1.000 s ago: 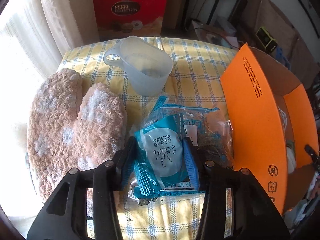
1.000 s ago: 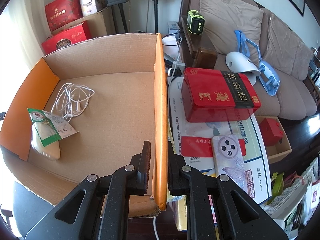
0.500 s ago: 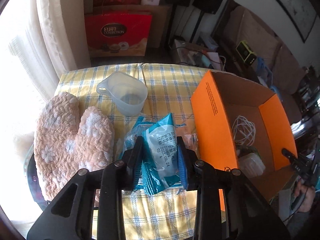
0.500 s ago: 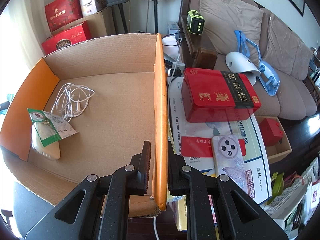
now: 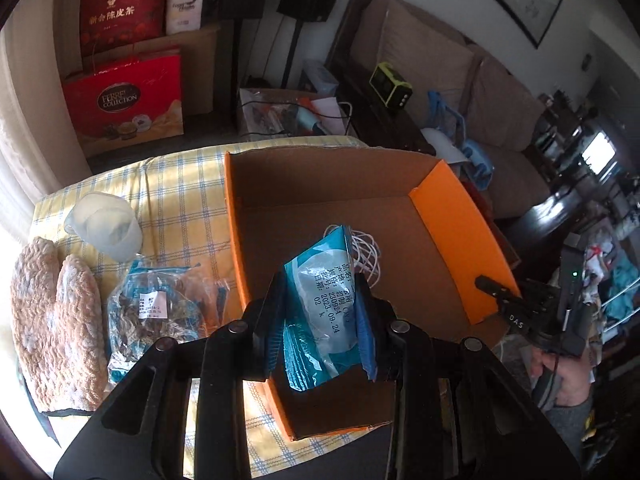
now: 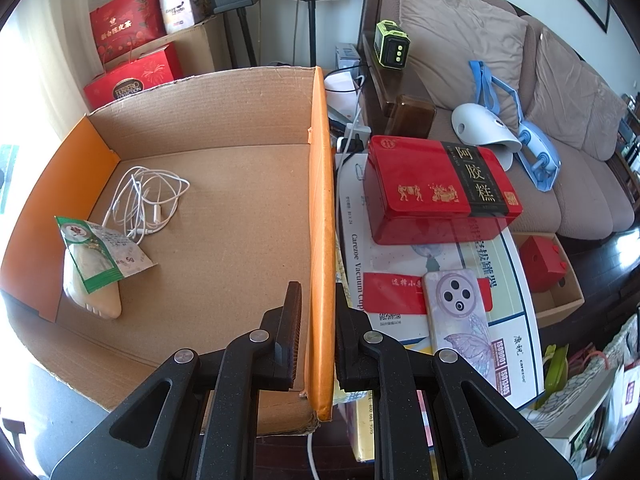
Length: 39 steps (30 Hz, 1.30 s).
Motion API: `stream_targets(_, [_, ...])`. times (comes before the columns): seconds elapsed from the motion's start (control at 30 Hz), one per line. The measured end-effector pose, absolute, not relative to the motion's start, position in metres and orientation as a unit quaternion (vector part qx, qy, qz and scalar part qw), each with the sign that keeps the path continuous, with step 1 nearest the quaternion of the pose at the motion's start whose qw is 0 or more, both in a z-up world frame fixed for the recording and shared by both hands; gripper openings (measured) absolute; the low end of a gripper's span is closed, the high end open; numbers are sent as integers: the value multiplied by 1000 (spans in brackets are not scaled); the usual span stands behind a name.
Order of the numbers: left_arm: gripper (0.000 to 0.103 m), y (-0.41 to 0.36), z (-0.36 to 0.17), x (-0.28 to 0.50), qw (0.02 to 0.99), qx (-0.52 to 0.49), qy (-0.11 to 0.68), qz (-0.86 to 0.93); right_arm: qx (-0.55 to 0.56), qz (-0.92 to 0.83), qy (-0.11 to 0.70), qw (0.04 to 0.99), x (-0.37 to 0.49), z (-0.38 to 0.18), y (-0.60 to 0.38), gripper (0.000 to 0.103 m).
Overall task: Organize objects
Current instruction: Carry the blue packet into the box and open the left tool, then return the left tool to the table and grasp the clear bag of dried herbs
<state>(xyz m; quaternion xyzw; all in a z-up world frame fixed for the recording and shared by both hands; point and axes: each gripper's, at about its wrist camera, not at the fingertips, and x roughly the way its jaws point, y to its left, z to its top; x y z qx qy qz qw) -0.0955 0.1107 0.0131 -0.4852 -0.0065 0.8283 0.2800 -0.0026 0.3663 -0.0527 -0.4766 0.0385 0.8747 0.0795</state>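
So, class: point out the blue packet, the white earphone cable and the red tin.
blue packet (image 5: 324, 312), left wrist view, printed label.
white earphone cable (image 6: 148, 196), right wrist view, tangled loops.
red tin (image 6: 420, 184), right wrist view, lid.

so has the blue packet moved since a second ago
Yes. The blue packet, clamped in the left gripper, was lifted off the checked cloth, where the mitten remains, and carried right; it now hangs over the cardboard box.

A brown sofa (image 6: 500, 60) stands behind a red tin (image 6: 440, 188).
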Motion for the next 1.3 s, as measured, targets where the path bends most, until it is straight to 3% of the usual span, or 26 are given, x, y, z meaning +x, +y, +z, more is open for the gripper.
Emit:
stream_targets(0.77, [33, 231, -32, -68, 338, -520, 44, 783, -475, 876, 45, 77, 1, -52, 367, 12])
stream_targets(0.8, [36, 233, -34, -68, 338, -521, 46, 782, -475, 876, 45, 77, 2, -52, 366, 12])
stream_targets(0.9, [61, 236, -35, -67, 334, -520, 44, 785, -475, 876, 45, 77, 3, -52, 366, 12])
stream_targets(1.3, [70, 204, -9, -69, 308, -485, 40, 818, -475, 875, 46, 79, 4, -52, 367, 8])
